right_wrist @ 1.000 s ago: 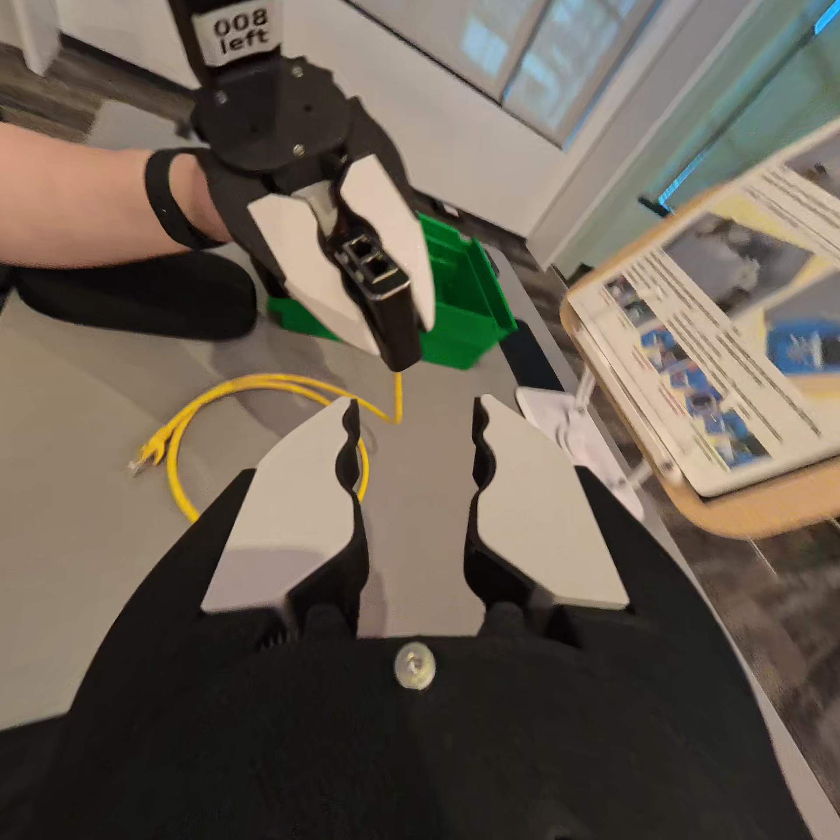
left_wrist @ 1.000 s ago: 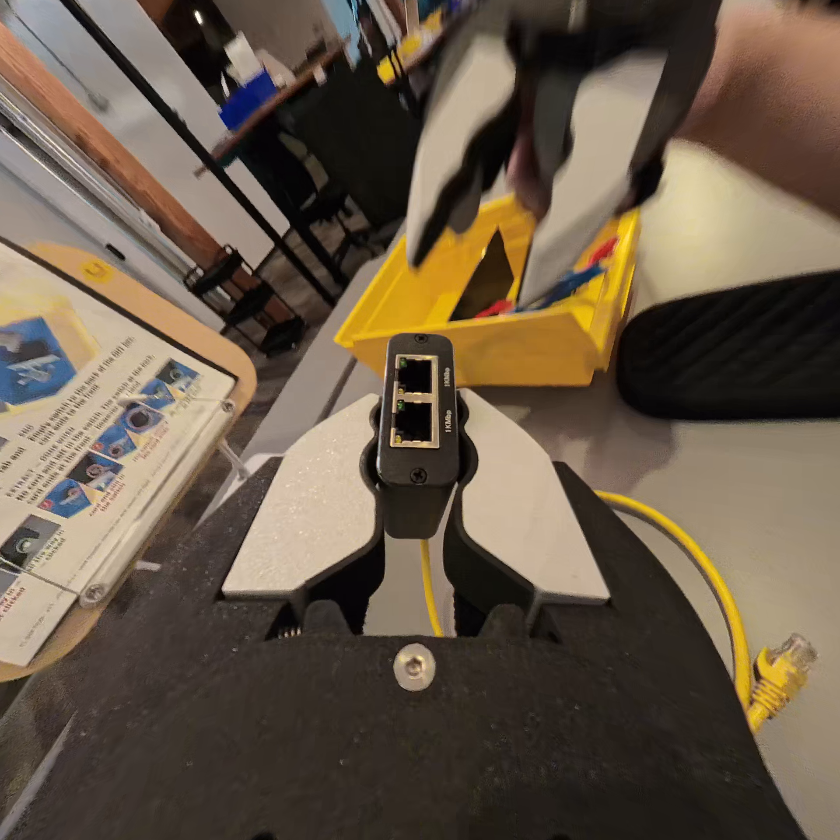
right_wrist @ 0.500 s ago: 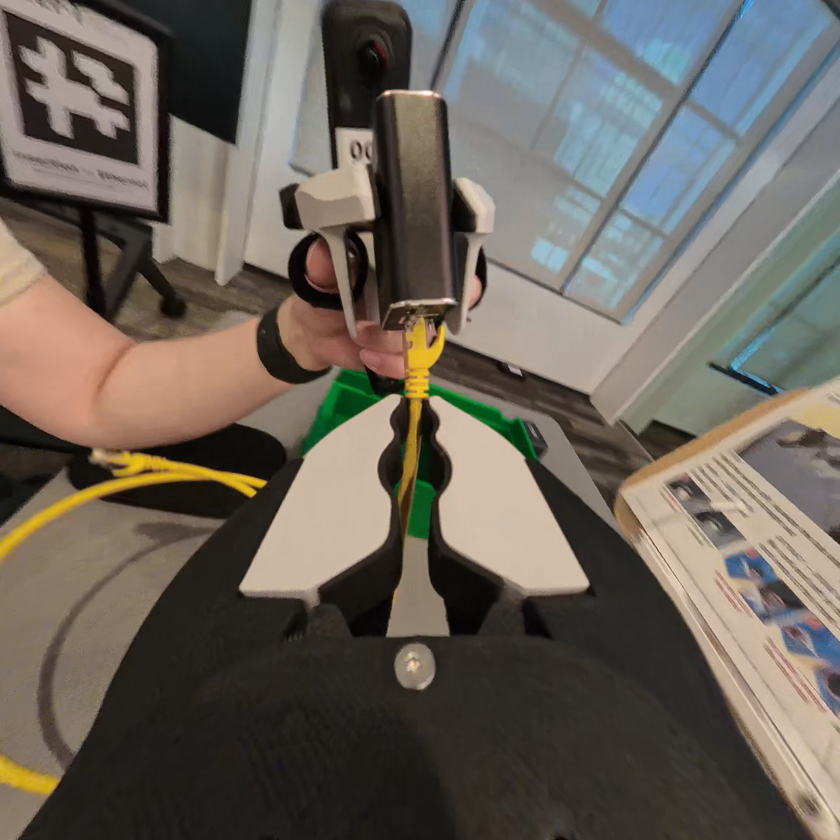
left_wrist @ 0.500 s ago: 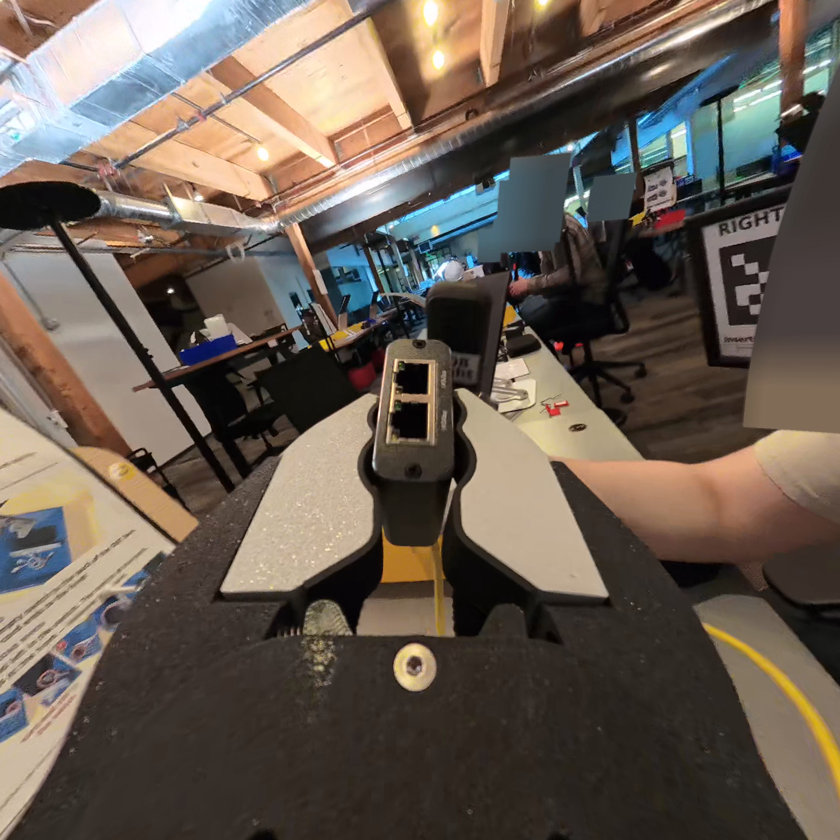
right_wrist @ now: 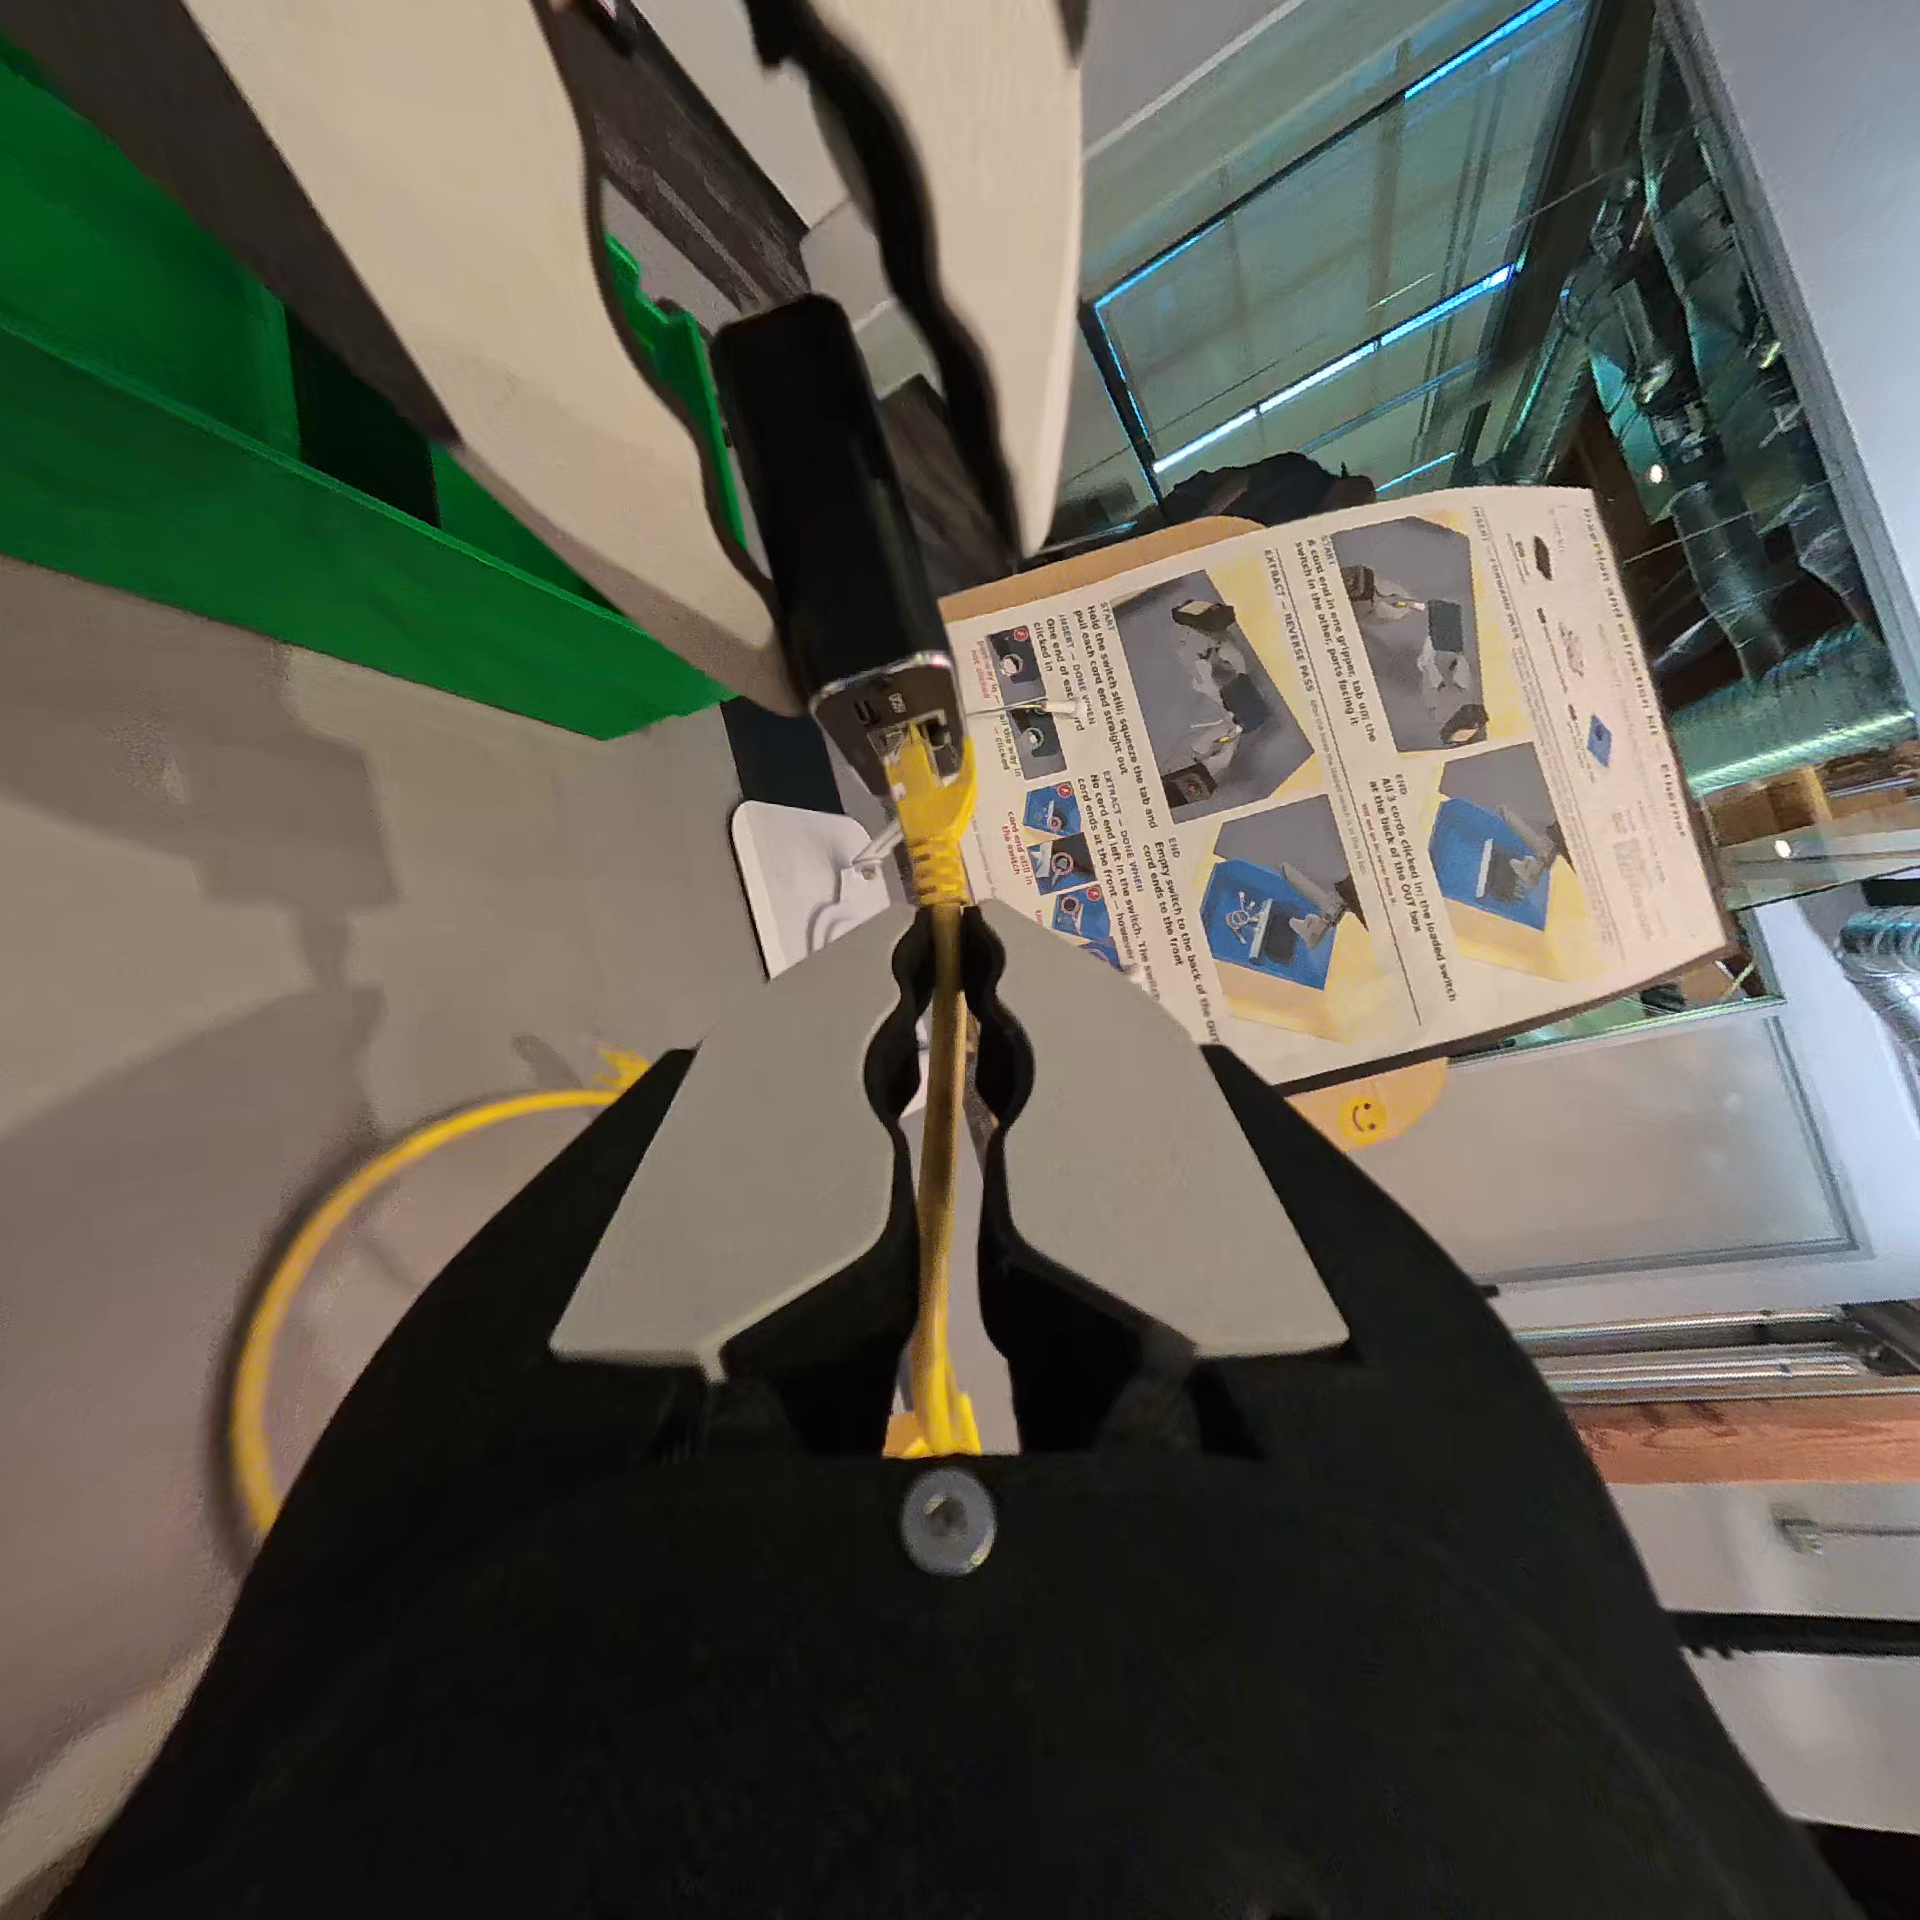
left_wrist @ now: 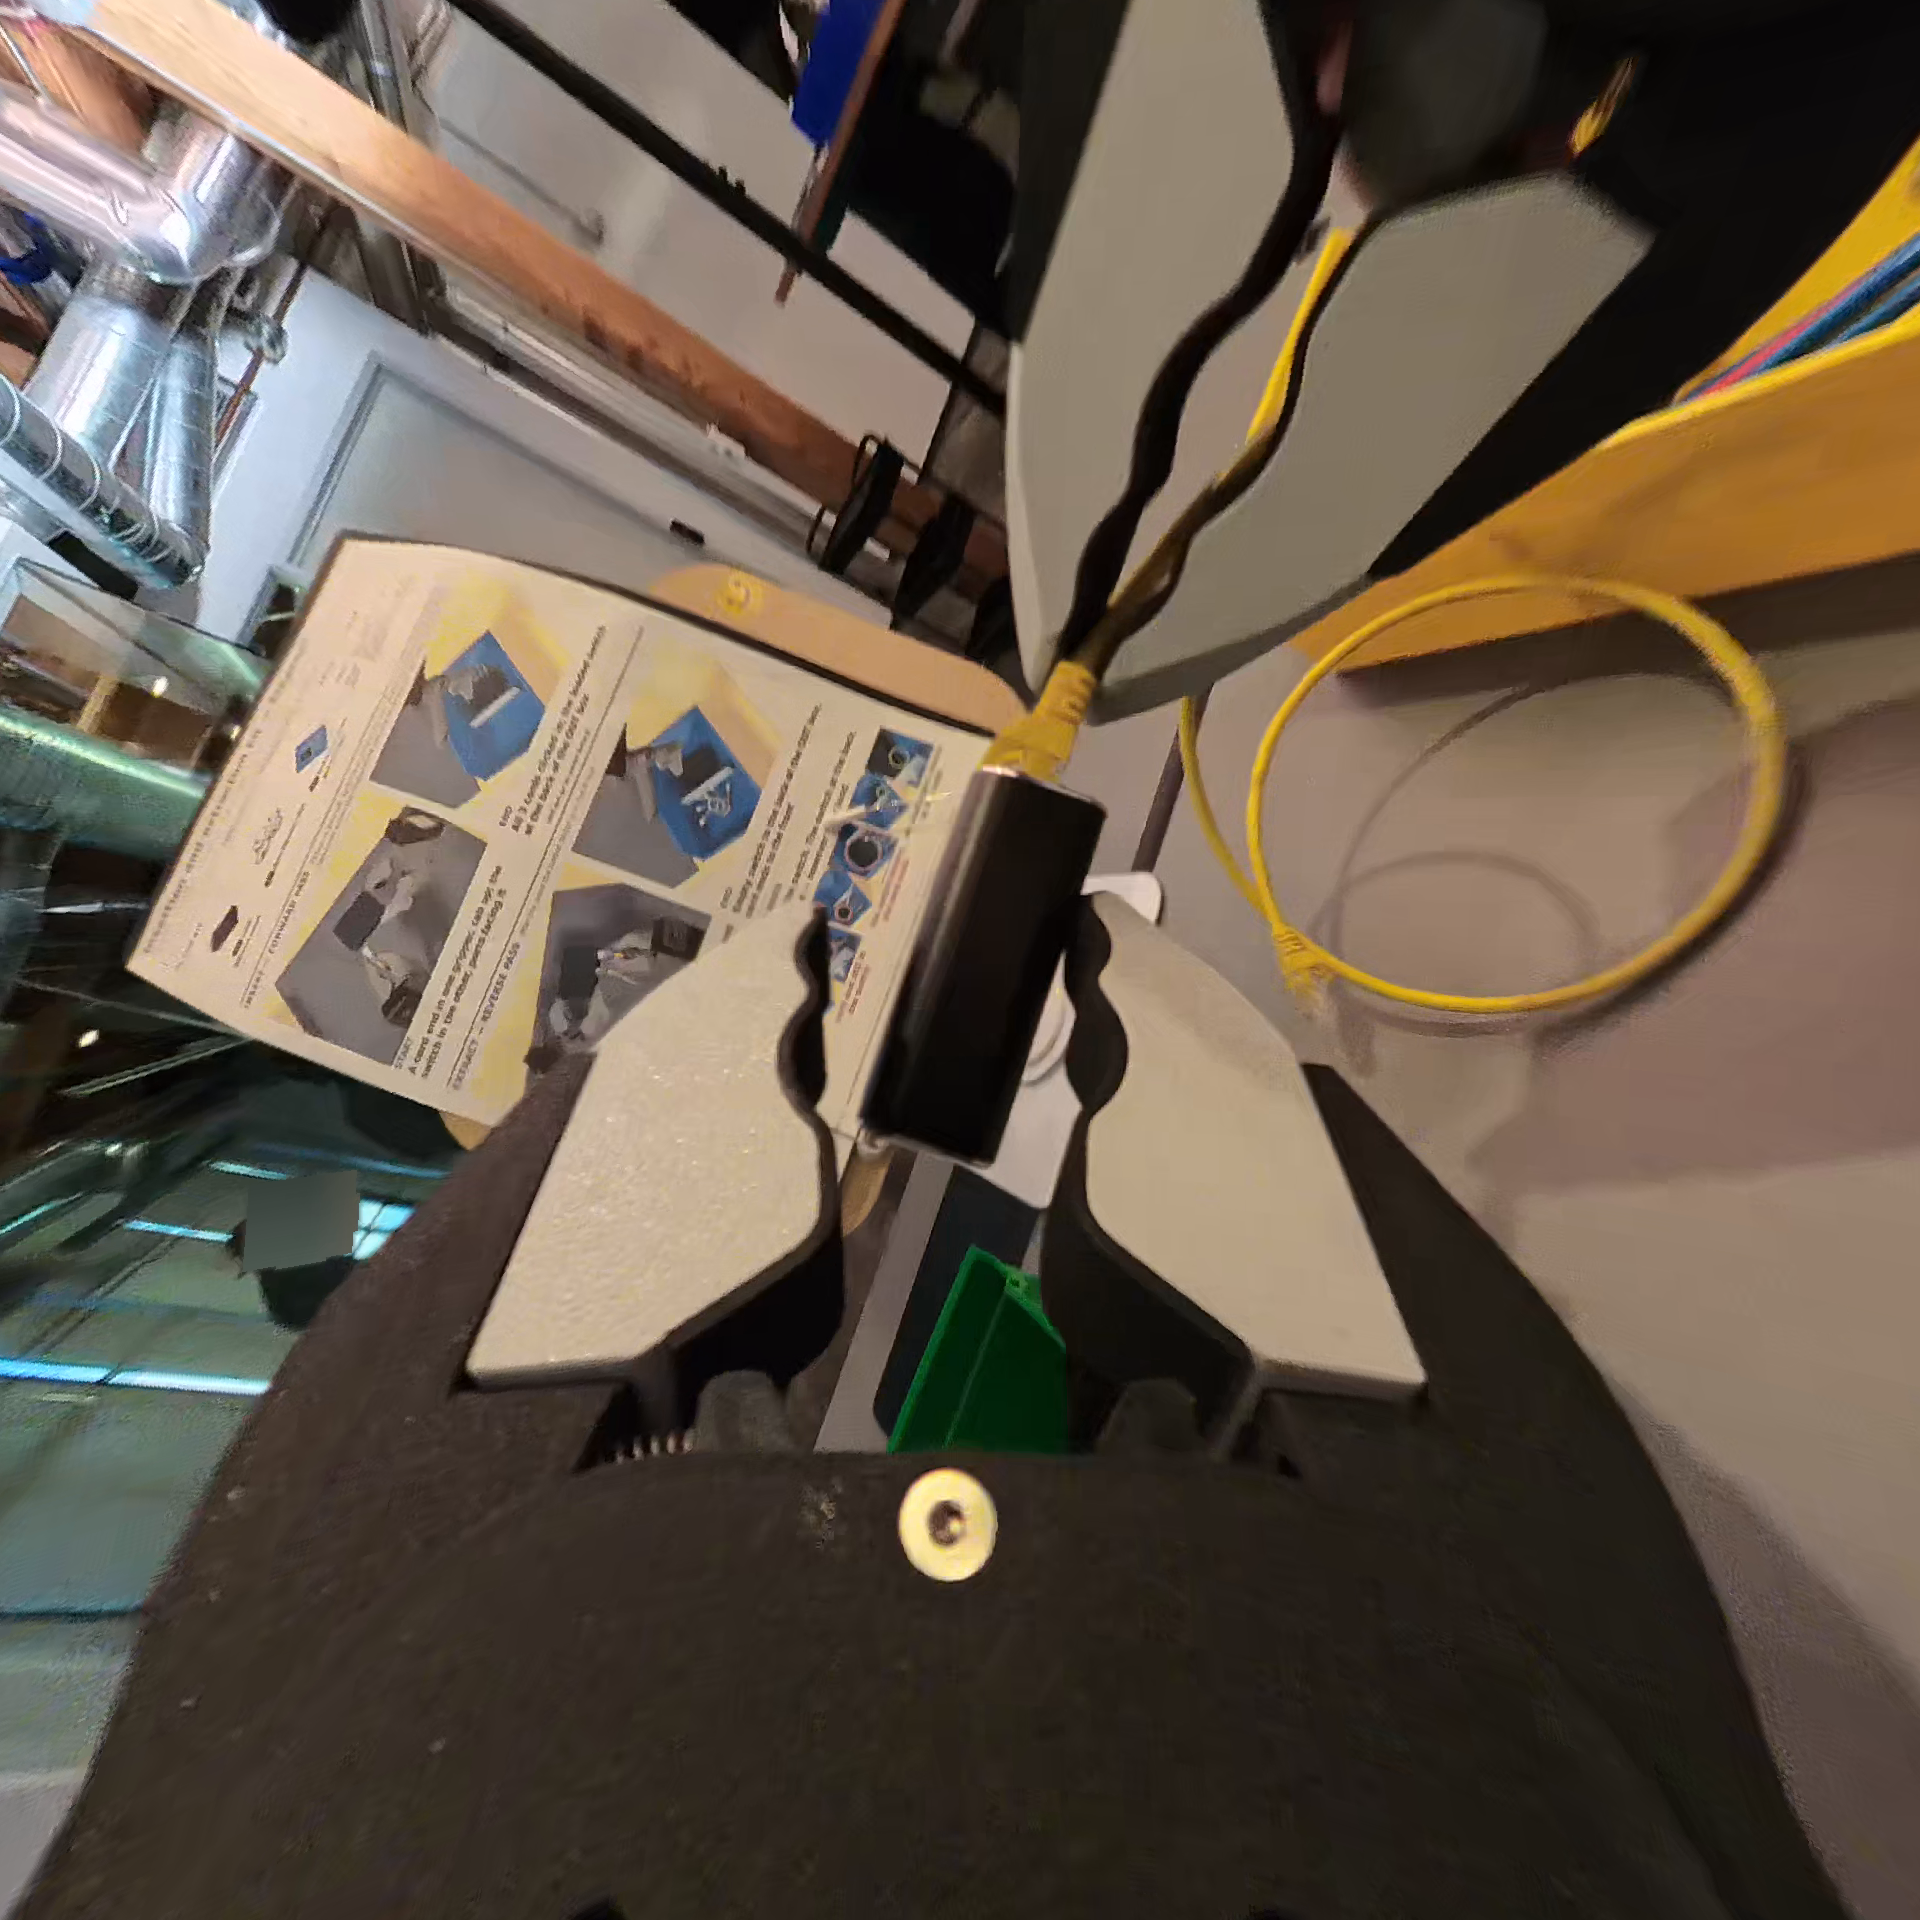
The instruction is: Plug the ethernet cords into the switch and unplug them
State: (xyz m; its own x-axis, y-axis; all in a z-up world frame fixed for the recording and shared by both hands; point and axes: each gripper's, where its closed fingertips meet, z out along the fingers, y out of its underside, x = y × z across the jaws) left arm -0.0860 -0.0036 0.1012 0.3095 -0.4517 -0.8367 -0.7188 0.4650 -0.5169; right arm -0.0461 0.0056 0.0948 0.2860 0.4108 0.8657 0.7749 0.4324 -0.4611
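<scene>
The black ethernet switch (left_wrist: 977,966) hangs tilted between the fingers of my left gripper (left_wrist: 951,925). The jaws stand wider than the switch, which rests against one finger with a gap on the other side. A yellow ethernet cord's plug (left_wrist: 1049,727) sits in the switch's end port. My right gripper (right_wrist: 948,925) is shut on the yellow cord just behind that plug (right_wrist: 930,821). The right wrist view shows the switch (right_wrist: 831,499) between the left gripper's fingers (right_wrist: 665,436). The rest of the cord (left_wrist: 1745,790) loops on the grey table, its free plug lying loose.
A yellow bin (left_wrist: 1662,499) with coloured cords stands beyond the loop. A green bin (right_wrist: 208,488) sits at the table's other side. An instruction sheet on a wooden board (right_wrist: 1351,779) stands off the table edge, next to a white stand (right_wrist: 800,883). The tips of one gripper are about 5 cm away from the tips of the other.
The left gripper has opened around the switch, which it held shut before. Both grippers have turned and tilted together. The right gripper stays shut on the plugged cord.
</scene>
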